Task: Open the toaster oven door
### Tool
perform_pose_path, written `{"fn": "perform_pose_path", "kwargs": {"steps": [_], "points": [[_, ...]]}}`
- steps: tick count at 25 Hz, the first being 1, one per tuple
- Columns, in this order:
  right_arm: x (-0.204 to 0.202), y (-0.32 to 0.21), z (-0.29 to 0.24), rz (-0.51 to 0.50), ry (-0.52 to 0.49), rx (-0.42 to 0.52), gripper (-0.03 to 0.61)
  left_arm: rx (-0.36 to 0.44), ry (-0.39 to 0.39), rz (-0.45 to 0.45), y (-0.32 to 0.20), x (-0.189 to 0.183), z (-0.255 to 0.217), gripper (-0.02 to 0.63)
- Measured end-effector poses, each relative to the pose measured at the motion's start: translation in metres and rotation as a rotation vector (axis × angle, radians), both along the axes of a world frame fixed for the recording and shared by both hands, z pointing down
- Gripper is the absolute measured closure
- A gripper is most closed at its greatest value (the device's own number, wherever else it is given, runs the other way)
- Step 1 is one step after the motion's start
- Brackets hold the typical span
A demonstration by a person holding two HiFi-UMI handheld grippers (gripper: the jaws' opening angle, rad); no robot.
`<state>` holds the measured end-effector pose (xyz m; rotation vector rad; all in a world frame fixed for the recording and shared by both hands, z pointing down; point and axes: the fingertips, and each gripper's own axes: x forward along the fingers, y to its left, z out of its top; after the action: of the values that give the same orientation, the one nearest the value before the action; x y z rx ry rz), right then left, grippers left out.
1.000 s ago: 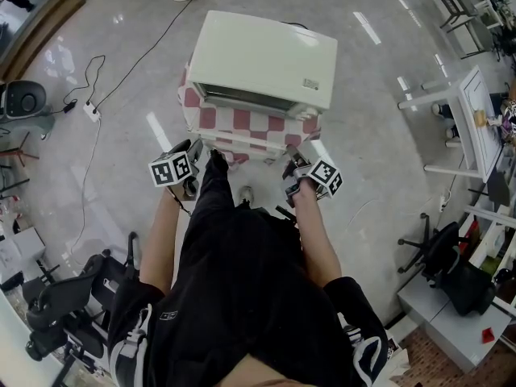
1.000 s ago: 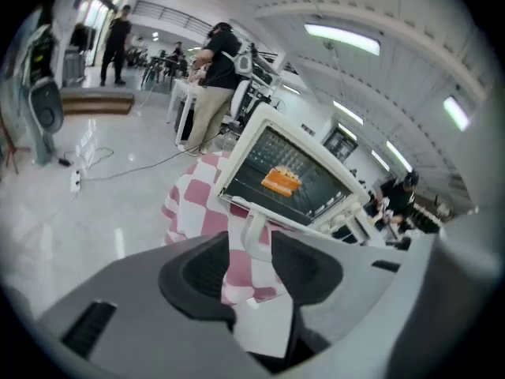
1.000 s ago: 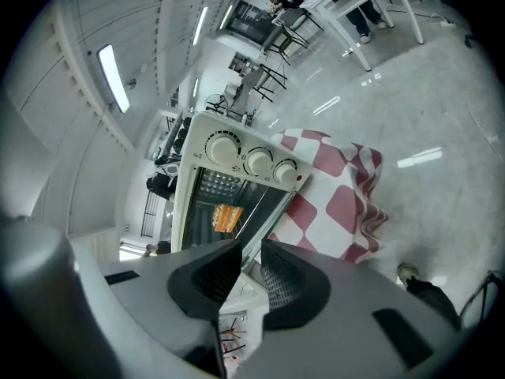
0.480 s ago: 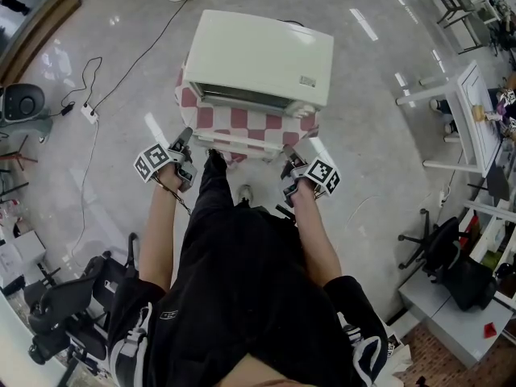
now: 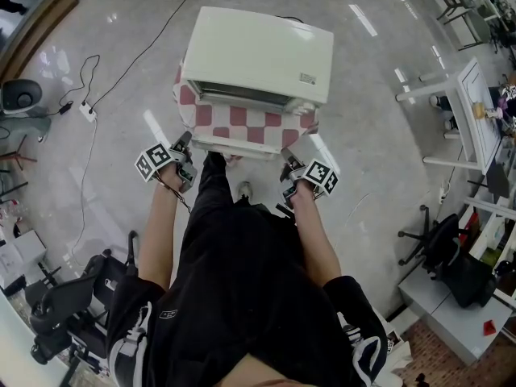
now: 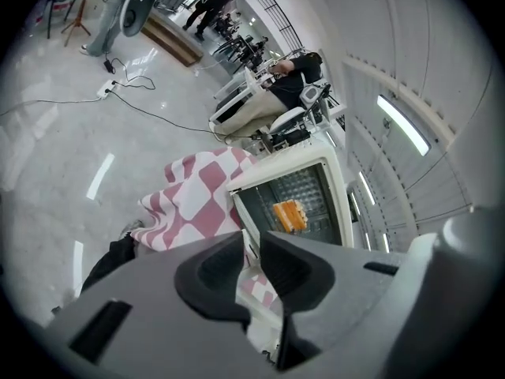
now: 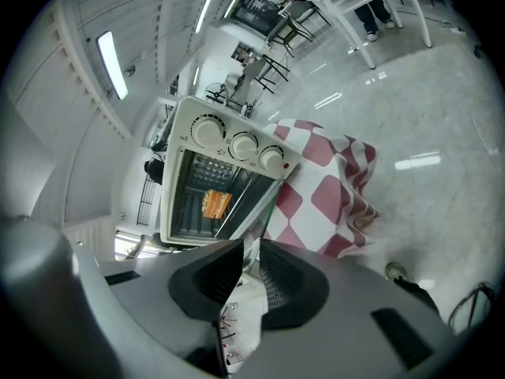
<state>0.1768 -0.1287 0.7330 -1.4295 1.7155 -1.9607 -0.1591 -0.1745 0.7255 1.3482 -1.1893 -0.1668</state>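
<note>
Rolled since before, the left hand-held gripper [image 6: 252, 247] has just closed its jaws onto the cream toaster oven's [image 5: 258, 55] lowered glass door [image 5: 250, 144]; the right hand-held gripper [image 7: 251, 247] pinches it too. Looks nearly fully open.

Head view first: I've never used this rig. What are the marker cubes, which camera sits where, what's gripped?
No robot arm: a person holds a two-jaw gripper in each hand, and the cubes belong to those. The head view looks down from the person's head; the other two cameras ride on the left gripper and right gripper. A toaster oven stands on a checked cloth. Its door hangs open, and both grippers' jaws have just been closing on its front edge.
</note>
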Motion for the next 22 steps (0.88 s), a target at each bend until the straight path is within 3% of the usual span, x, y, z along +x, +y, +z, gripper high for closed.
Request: {"fn": "perform_pose_path", "kwargs": {"steps": [7,22], "points": [[-0.005,0.014,0.025,-0.072,0.054,-0.057,0.502,-0.057,-0.033,0.006,0.016,-0.005,0.026,0.551],[-0.013,0.034,0.084,-0.184,0.096,-0.184,0.506,-0.165,-0.014,0.019,0.039,-0.01,0.088,0.54]]}}
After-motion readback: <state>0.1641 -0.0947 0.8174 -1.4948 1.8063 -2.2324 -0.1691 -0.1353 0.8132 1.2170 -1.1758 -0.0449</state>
